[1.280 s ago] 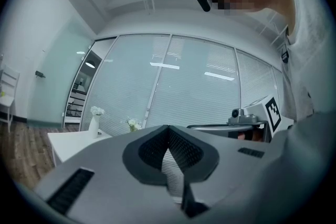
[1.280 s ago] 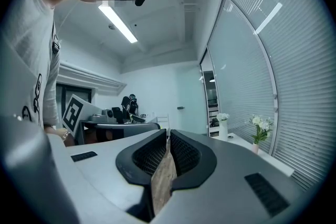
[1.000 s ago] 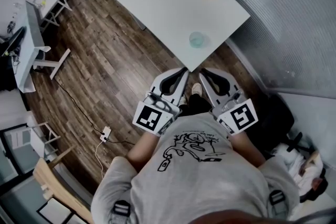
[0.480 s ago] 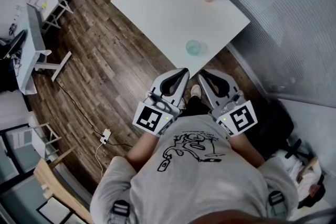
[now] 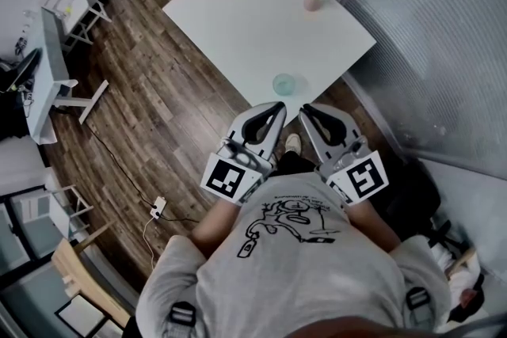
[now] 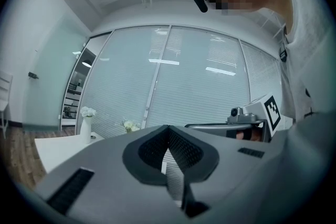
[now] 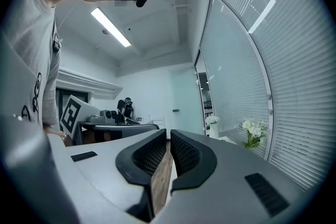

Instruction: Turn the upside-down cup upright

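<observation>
Cup point(image 5: 283, 83) stands close to the near corner of the tabletop point(image 5: 253, 12) in the head view, too small there to show which way up it is. It is just ahead of your left gripper point(image 5: 276, 107) and right gripper point(image 5: 304, 110), and neither touches it.

In the left gripper view the jaws are pressed together on nothing, and the cup is out of sight.

In the right gripper view the jaws all but meet, also empty.

My advice: choose one gripper and spread its jaws before reaching. Take the cup by its side wall, then roll your wrist over. It looks clear and probably slippery, so squeeze gently.
</observation>
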Demonstrator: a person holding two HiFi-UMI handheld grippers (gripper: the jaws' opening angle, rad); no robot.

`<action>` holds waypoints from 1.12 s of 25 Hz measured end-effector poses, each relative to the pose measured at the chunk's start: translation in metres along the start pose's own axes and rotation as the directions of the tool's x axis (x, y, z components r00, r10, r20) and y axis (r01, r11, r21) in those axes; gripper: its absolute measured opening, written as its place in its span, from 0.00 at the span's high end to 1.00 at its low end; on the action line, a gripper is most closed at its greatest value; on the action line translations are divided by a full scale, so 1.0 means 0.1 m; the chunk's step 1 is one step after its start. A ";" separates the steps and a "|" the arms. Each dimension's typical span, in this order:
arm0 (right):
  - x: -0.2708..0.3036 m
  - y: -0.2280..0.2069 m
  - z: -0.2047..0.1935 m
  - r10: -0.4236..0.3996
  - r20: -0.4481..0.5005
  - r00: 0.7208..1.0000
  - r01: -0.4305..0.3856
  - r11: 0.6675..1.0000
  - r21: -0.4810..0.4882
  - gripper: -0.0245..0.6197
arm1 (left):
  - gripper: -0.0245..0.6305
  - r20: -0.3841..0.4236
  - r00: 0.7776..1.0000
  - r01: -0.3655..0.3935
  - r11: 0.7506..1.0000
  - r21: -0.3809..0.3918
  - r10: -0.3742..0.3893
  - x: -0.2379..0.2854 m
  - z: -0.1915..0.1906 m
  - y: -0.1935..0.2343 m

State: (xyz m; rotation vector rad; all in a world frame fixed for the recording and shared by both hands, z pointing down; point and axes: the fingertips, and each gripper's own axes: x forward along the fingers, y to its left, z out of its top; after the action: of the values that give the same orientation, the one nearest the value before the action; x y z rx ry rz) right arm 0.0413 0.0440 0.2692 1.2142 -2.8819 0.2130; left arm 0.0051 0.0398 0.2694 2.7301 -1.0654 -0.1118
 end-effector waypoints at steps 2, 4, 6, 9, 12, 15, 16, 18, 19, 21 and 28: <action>0.01 -0.10 0.00 0.005 -0.002 1.000 -0.005 1.000 -0.002 0.89 | 0.96 0.002 1.000 0.001 1.000 0.001 -0.001 0.11 -0.01 0.01; 0.02 -0.20 0.01 0.007 -0.004 1.000 -0.007 1.000 -0.003 0.89 | 0.96 0.001 1.000 -0.008 1.000 0.007 0.008 0.20 0.01 0.02; 0.02 -0.29 0.03 0.011 -0.002 1.000 -0.011 1.000 -0.002 0.89 | 0.96 0.005 1.000 -0.020 1.000 0.008 0.020 0.28 0.03 0.04; 0.04 -0.41 0.04 0.021 0.001 1.000 -0.021 1.000 -0.004 0.89 | 0.96 -0.011 0.999 -0.044 0.999 0.020 0.045 0.39 0.02 0.09; 0.04 -0.49 0.02 0.036 -0.005 0.999 -0.036 0.999 -0.009 0.89 | 0.96 0.000 0.998 -0.060 0.998 0.018 0.060 0.47 0.01 0.10; 0.05 -0.54 0.02 0.052 -0.007 0.999 -0.052 0.999 -0.013 0.89 | 0.96 -0.003 0.997 -0.072 0.997 0.022 0.072 0.52 0.00 0.10; 0.06 -0.56 0.03 0.056 -0.006 0.998 -0.056 0.998 -0.014 0.89 | 0.96 -0.005 0.997 -0.074 0.997 0.022 0.075 0.53 -0.01 0.10; 0.06 -0.59 0.02 0.063 -0.007 0.998 -0.063 0.998 -0.018 0.89 | 0.96 0.005 0.997 -0.074 0.997 0.014 0.074 0.55 -0.03 0.10; 0.06 -0.59 0.02 0.066 -0.009 0.998 -0.066 0.998 -0.020 0.89 | 0.96 0.012 0.997 -0.075 0.997 0.011 0.075 0.56 -0.02 0.10; 0.08 -0.60 0.02 0.070 -0.013 0.997 -0.070 0.997 -0.025 0.89 | 0.96 0.009 0.997 -0.076 0.997 0.012 0.076 0.56 -0.04 0.11; 0.23 -0.65 -0.01 0.061 -0.036 0.997 -0.062 0.998 -0.029 0.89 | 0.96 -0.032 0.997 -0.069 0.998 0.010 0.070 0.56 -0.11 0.25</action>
State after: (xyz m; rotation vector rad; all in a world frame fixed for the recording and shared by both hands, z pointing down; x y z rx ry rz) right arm 0.0719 -0.0169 0.2793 1.1066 -2.8843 0.1881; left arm 0.0312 -0.0146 0.2857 2.6899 -1.1533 -0.0520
